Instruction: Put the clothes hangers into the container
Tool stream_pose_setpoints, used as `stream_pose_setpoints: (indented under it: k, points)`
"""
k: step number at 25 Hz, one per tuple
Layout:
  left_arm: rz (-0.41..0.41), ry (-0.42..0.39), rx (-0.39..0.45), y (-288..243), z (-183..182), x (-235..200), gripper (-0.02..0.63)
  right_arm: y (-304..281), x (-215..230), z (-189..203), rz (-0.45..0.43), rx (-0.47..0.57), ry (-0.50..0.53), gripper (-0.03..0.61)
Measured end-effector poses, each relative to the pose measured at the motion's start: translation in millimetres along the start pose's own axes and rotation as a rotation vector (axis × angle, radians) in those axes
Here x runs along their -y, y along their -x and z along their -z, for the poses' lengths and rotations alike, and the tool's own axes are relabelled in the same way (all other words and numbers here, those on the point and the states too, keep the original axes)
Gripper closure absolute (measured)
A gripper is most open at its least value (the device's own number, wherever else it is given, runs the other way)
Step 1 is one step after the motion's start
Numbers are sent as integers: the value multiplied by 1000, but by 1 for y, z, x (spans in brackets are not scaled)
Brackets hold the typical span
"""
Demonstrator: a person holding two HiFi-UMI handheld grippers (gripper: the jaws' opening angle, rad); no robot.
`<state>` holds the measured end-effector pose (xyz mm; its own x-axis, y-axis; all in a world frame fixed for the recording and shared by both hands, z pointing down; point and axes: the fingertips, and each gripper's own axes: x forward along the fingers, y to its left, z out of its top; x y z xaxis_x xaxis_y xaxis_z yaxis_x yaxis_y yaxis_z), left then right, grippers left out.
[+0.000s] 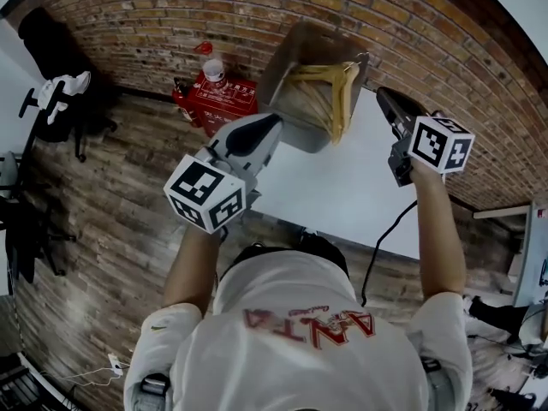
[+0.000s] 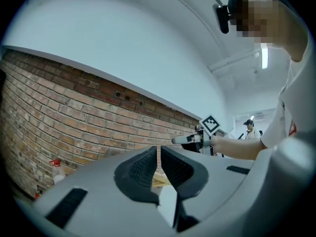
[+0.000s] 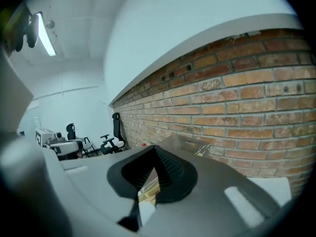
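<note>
A: Entry, head view. Where do the clothes hangers (image 1: 330,92) sit?

B: They are wooden, a bundle of them, inside the container (image 1: 295,67). Metal hooks poke over its rim toward 1 o'clock. The container is a grey bin, tipped, its mouth turned up to the camera, at the far left corner of the white table (image 1: 342,187). Whether it rests on the table cannot be told.

A: Who has the bin?

B: The left gripper (image 1: 272,125), coming in from 7 o'clock of the container. Its jaws stand only a slit apart and, by the head view, pinch the bin's near left wall. The left gripper view shows hanger wood just below the slit.

A: And the right gripper (image 1: 383,94)?

B: It is at 3 o'clock of the container, just beside its right wall. Contact cannot be told. Its jaws are pressed together with nothing between them. Its own view looks over the closed tips at the bin and a hanger hook against the brick wall (image 1: 171,7).

A: Surroundings?

B: A red box (image 1: 224,99) with a clear bottle (image 1: 214,68) by it sits at 9 o'clock of the container, at the foot of the wall. Black office chairs (image 1: 60,101) stand farther out at 9 o'clock. A black cable (image 1: 381,247) runs below the right forearm, across the table's near edge
</note>
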<state>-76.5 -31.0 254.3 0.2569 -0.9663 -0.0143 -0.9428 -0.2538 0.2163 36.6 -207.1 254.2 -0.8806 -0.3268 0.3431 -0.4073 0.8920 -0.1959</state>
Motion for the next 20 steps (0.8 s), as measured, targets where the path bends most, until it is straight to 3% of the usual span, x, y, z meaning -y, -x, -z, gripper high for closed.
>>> stream_pose_setpoints:
  k: [5, 10, 14, 20]
  points:
    - [-24, -6, 25, 4, -10, 4, 583, 37, -26, -2, 67, 130, 66, 577]
    - [-30, -46, 44, 6, -18, 16, 583, 62, -53, 6, 94, 228, 44, 577]
    - [-27, -59, 42, 11, -16, 24, 583, 75, -66, 13, 125, 267, 51, 577]
    - [-46, -65, 44, 17, -20, 22, 583, 83, -68, 8, 182, 275, 142, 577]
